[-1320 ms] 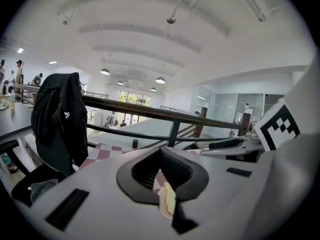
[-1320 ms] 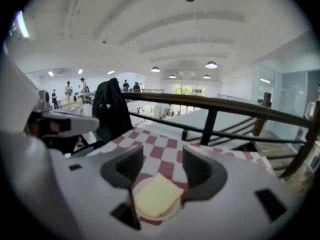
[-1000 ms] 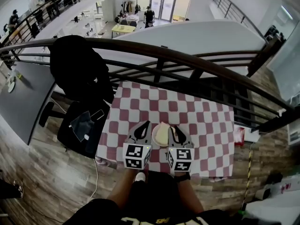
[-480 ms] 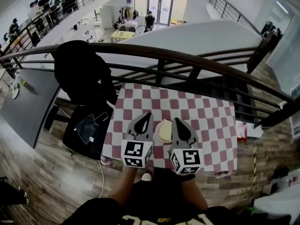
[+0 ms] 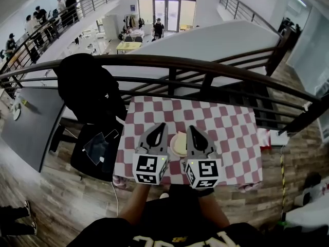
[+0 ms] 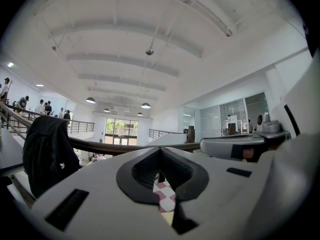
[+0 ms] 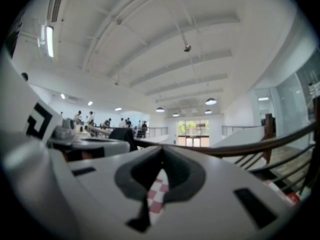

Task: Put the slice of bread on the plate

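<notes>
**Bread looks placed; a stray knock is the main risk**

The plate (image 5: 173,148) sits on the checked table (image 5: 229,133), and the pale bread (image 5: 180,142) appears to lie on it, though the head view is too small to show its edges against the rim; I judge the task done or nearly so. The left gripper (image 5: 160,127) is just left of the plate and the right gripper (image 5: 190,130) just right of it; each has its fingers pressed together at the tips with nothing between them; through the small gap behind the tips only checked cloth shows. Both gripper views look level across the railing (image 5: 205,66) beyond the plate, so I take the grippers to be raised above the plate and not touching it.

What could go wrong from here:

- A gripper dropping or swinging inward could clip the rim, since both flank the plate closely; that would slide the plate or tip the bread off it.
- If the bread overhangs the rim on a side the grippers hide, a light brush could drag it onto the cloth.
- A gripper catching the cloth beside the plate could pull plate and bread along with it.
- Reaching in again with shut fingers would push the bread, not lift it.
</notes>
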{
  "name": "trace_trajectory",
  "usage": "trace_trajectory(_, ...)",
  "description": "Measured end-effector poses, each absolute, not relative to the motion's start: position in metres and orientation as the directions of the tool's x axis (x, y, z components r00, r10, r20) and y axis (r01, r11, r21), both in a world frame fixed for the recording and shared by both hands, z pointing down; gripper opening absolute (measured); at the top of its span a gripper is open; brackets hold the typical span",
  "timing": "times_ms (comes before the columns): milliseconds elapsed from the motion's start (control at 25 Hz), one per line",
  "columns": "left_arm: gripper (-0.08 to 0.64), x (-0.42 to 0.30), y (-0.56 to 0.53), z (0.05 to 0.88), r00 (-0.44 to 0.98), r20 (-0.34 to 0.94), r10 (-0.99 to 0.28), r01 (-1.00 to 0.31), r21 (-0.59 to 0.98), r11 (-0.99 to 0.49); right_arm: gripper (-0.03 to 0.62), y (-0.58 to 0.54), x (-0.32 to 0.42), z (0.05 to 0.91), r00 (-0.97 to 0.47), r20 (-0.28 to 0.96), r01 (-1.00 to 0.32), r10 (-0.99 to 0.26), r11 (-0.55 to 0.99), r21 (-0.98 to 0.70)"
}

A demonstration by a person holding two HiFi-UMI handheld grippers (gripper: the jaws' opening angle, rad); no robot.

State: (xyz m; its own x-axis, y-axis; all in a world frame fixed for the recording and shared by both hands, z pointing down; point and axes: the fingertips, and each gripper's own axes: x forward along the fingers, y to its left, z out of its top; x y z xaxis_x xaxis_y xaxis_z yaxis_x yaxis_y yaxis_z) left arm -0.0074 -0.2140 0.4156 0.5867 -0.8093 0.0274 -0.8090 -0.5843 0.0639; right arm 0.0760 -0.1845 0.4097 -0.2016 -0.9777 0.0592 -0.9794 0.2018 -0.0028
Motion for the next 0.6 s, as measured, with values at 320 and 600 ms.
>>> trace_trajectory(320,0.018,-0.0119,-0.2168,0.4142,0.583,0.019,-0.812,-0.811,0.072,-0.58,0.015,-0.1839,0.0683,0.4065,-0.207,0.06,-0.978,-0.977,0.208,0.015)
trace_trajectory(600,0.018,-0.0067,-0.2202,0.4143,0.596,0.013,-0.803,-0.8,0.092,-0.593,0.014,-0.1854,0.072,0.4092,-0.194,0.073,-0.98,-0.978,0.196,0.027)
